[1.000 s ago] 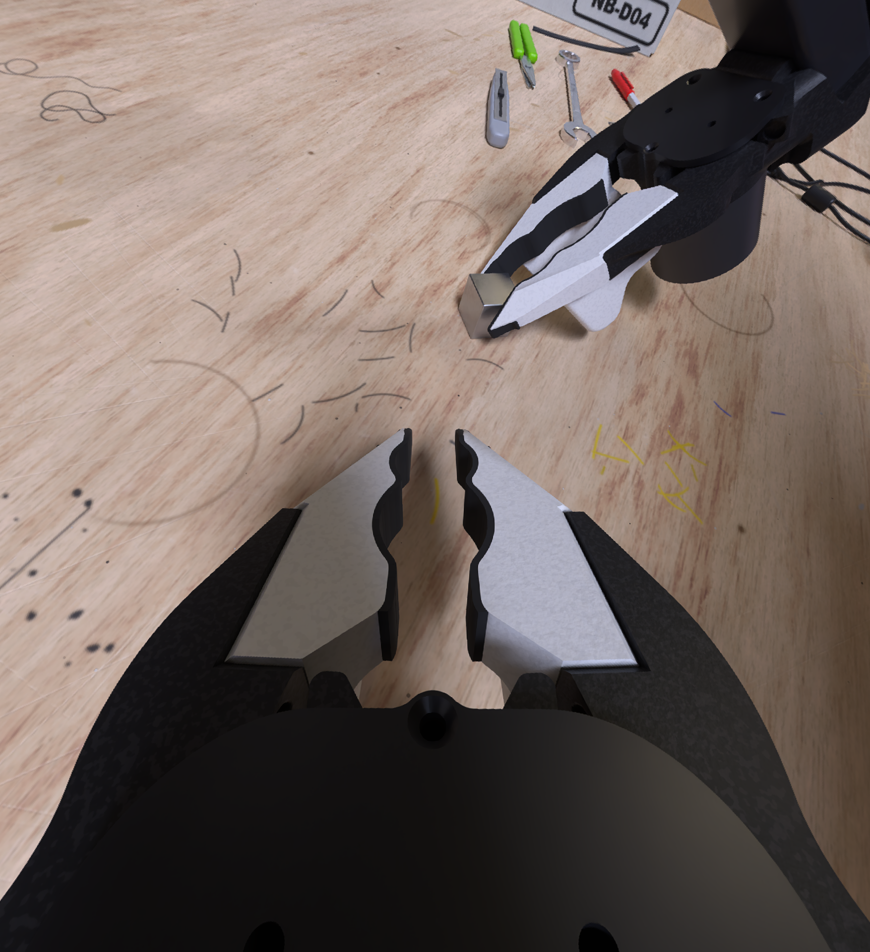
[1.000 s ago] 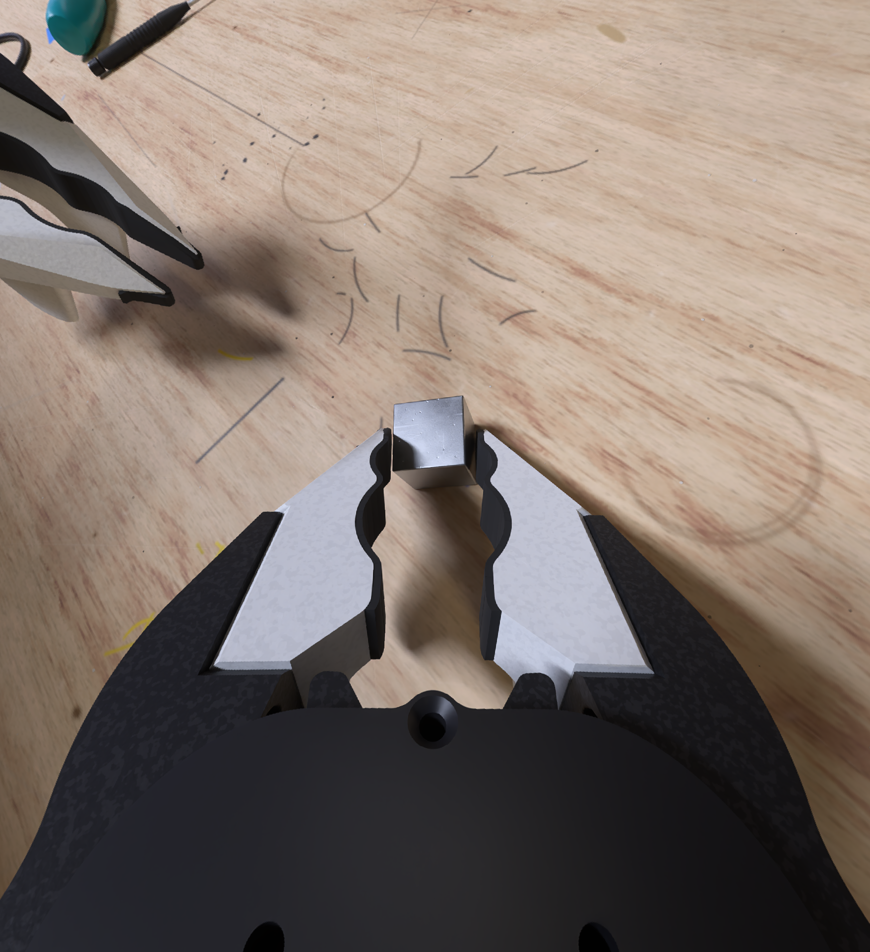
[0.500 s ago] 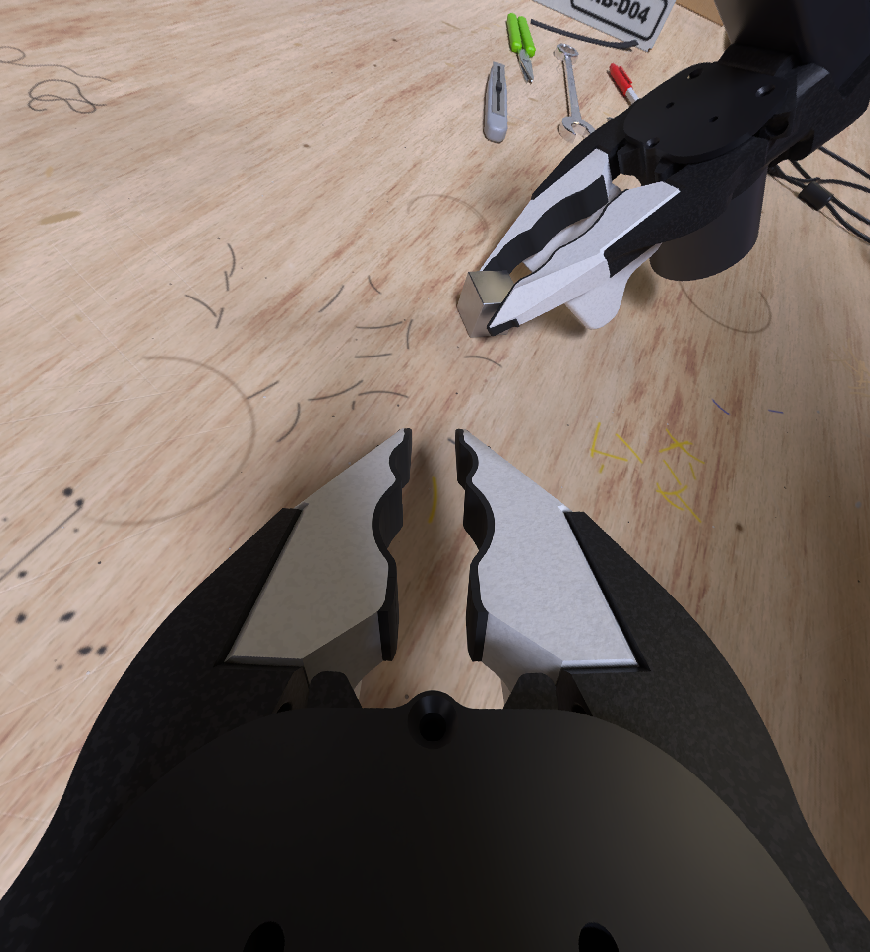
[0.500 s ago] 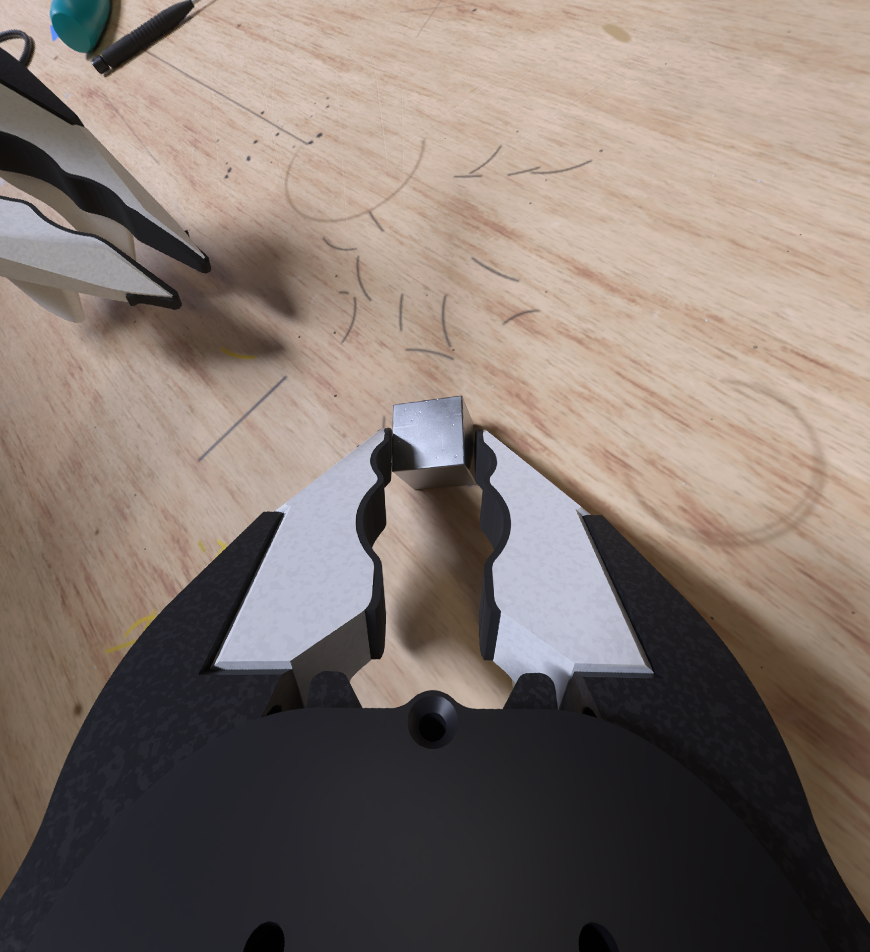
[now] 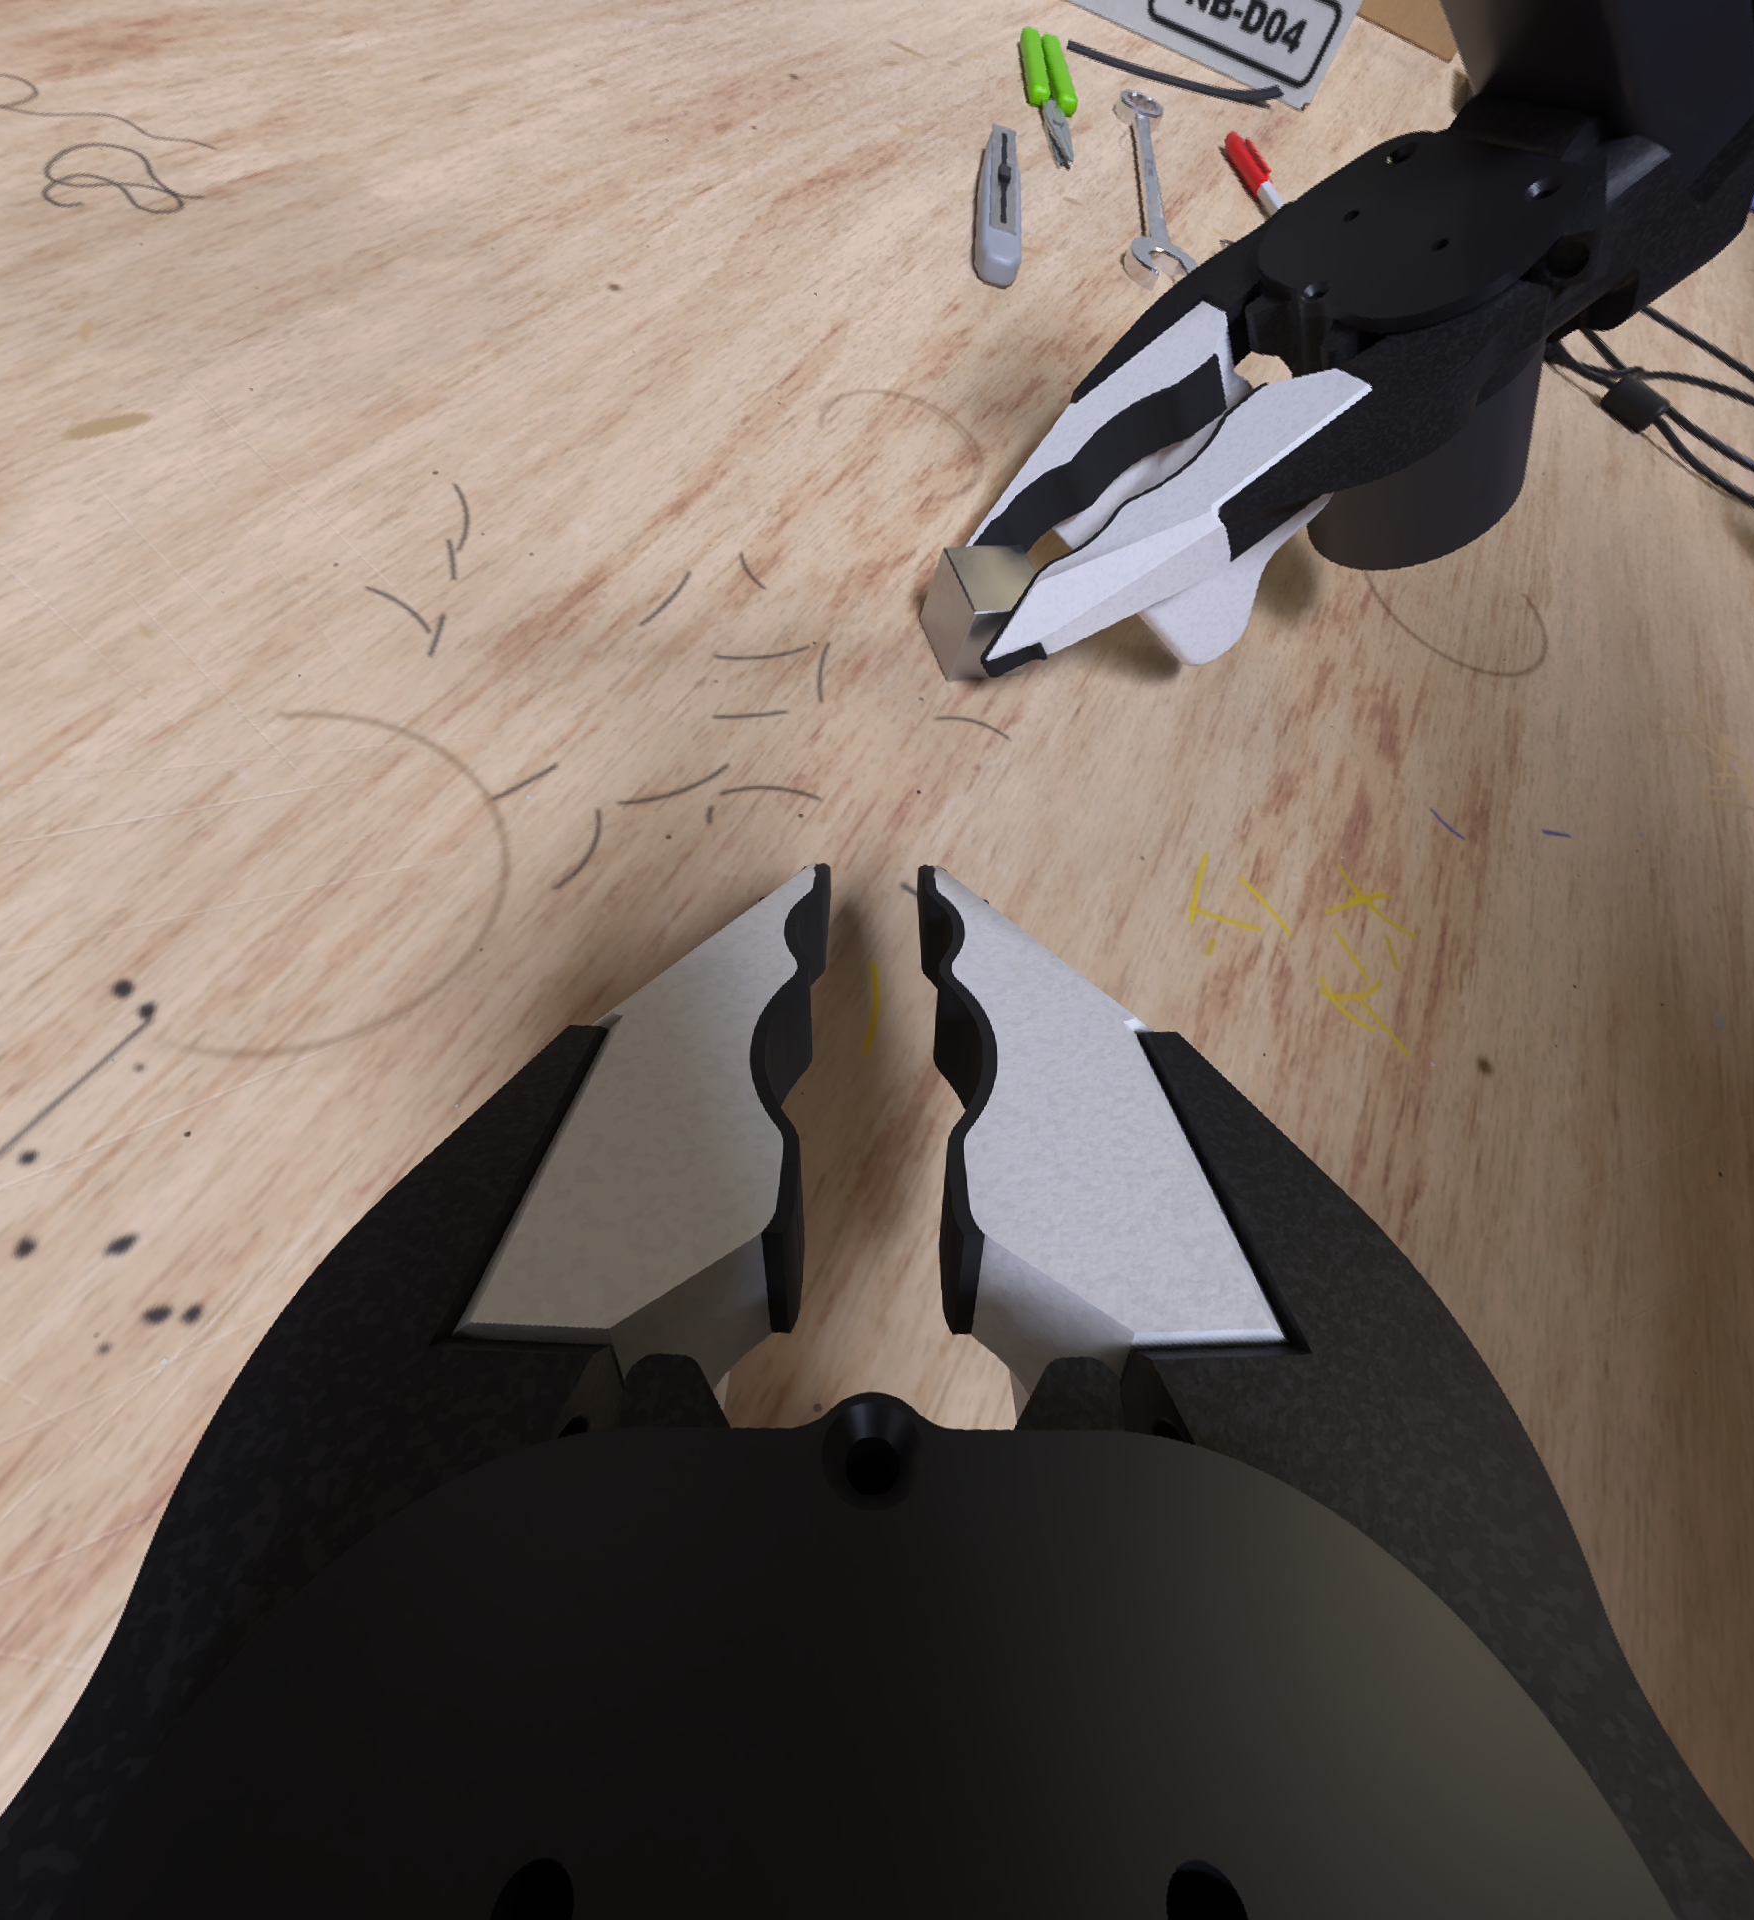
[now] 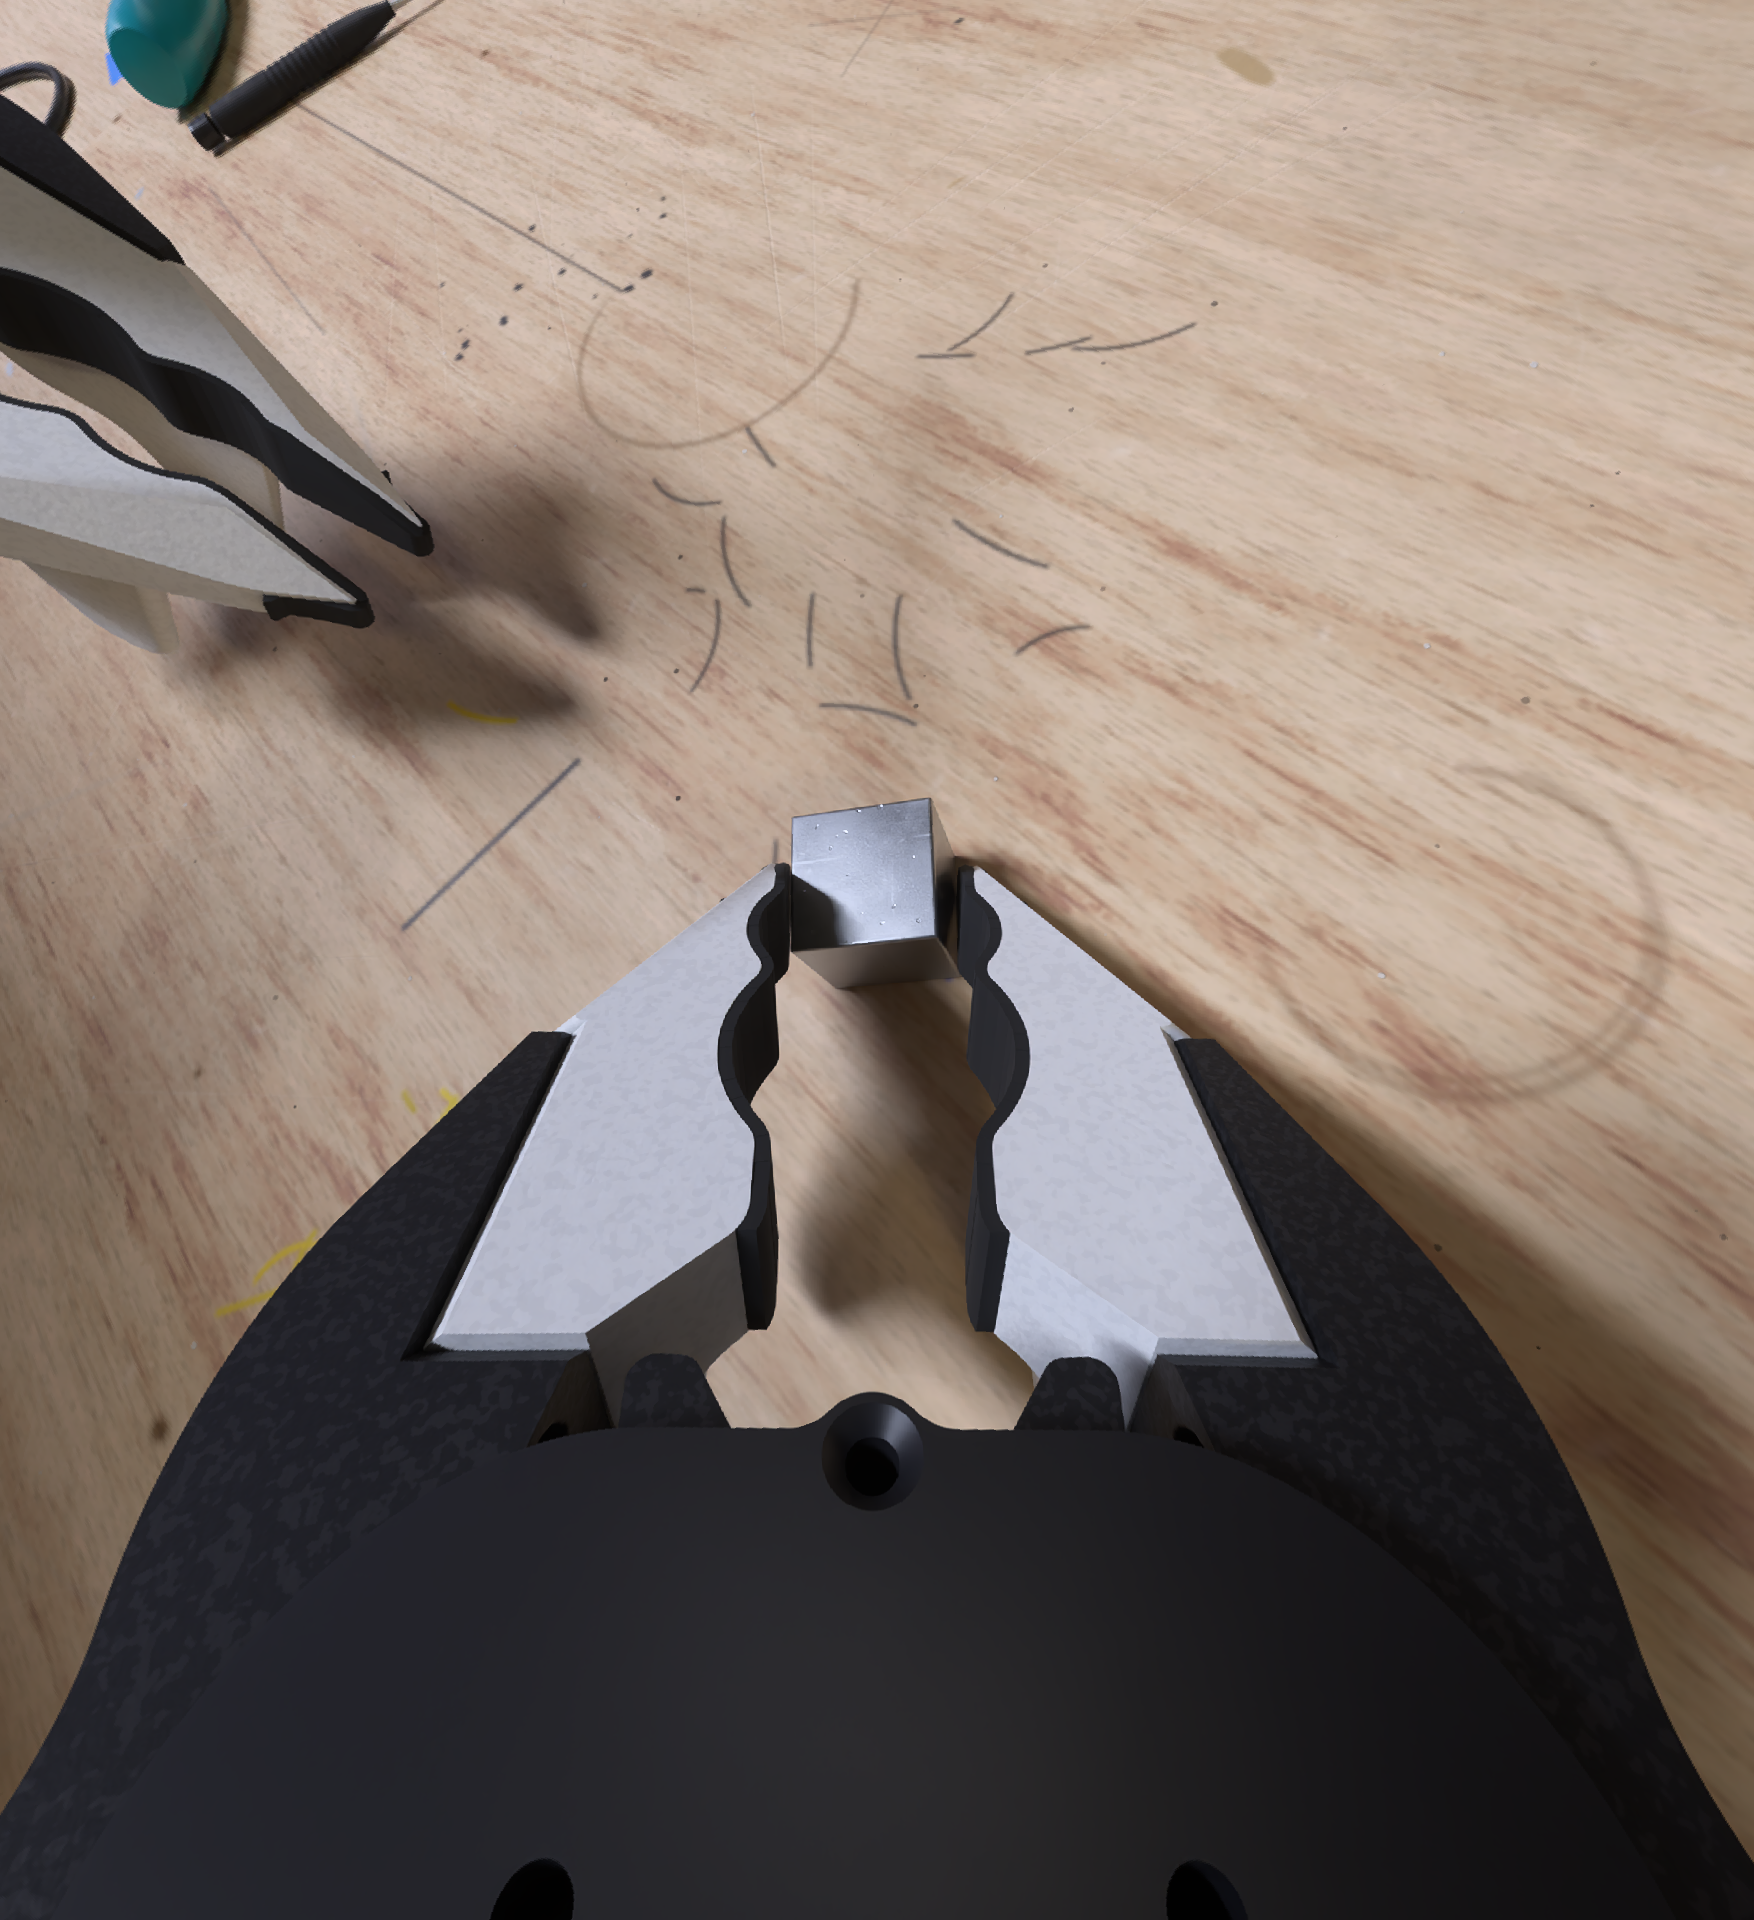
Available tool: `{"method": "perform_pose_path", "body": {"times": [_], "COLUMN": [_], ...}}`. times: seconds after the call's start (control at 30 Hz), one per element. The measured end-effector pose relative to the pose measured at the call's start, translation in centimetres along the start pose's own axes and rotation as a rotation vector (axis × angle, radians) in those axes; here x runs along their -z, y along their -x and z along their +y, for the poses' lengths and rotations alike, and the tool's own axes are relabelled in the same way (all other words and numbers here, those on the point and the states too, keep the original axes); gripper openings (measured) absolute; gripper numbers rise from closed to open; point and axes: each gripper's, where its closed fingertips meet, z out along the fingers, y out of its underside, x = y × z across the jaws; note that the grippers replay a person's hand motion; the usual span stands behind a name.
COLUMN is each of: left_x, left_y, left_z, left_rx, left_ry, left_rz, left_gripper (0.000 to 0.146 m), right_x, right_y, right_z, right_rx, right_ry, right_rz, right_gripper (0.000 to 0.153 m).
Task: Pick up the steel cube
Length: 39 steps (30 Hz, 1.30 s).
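Left tool (image 5: 873, 883) sits idle in its own view, fingers slightly parted with nothing between them, low over the wooden surface (image 5: 333, 416). Ahead and to its right, the right tool (image 5: 998, 623) pinches the steel cube (image 5: 961, 613) at its tips; a utility knife (image 5: 998, 208), green pliers (image 5: 1049, 88) and a spanner (image 5: 1148, 187) lie well beyond.

From the right wrist view, the right tool (image 6: 868, 894) has closed on the steel cube (image 6: 862, 883), the left pad touching and the right seemingly so, only at the fingertips. The cube looks to be resting on the surface (image 6: 1372, 520). Since the grip is shallow, I'd keep the squeeze firm and raise straight up, slowly, without tilting. The left tool (image 6: 395, 577) waits to the far left.
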Motion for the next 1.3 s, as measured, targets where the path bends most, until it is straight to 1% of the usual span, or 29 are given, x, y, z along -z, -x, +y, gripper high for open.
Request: {"method": "perform_pose_path", "body": {"times": [0.7,0.87,1.03,1.3], "left_x": [-0.1,-0.2,0.2,0.3], "left_y": [-0.1,-0.2,-0.4,-1.3], "left_z": [0.2,0.1,-0.1,-0.5], "left_rx": [-0.004,0.021,-0.016,-0.038], "left_ry": [0.008,-0.001,0.004,0.004], "left_rz": [0.006,0.022,0.004,0.021], "left_gripper": [0.017,0.016,0.017,0.017], "right_x": [0.1,0.1,0.1,0.1], "right_y": [0.0,0.1,0.1,0.1], "right_z": [0.0,0.0,0.0,0.0], "right_rx": [-0.009,-0.004,-0.004,0.006], "right_ry": [-0.001,-0.002,-0.002,0.0], "right_rz": [-0.007,-0.005,-0.005,-0.001], "right_gripper": [0.031,0.031,0.031,0.031]}}
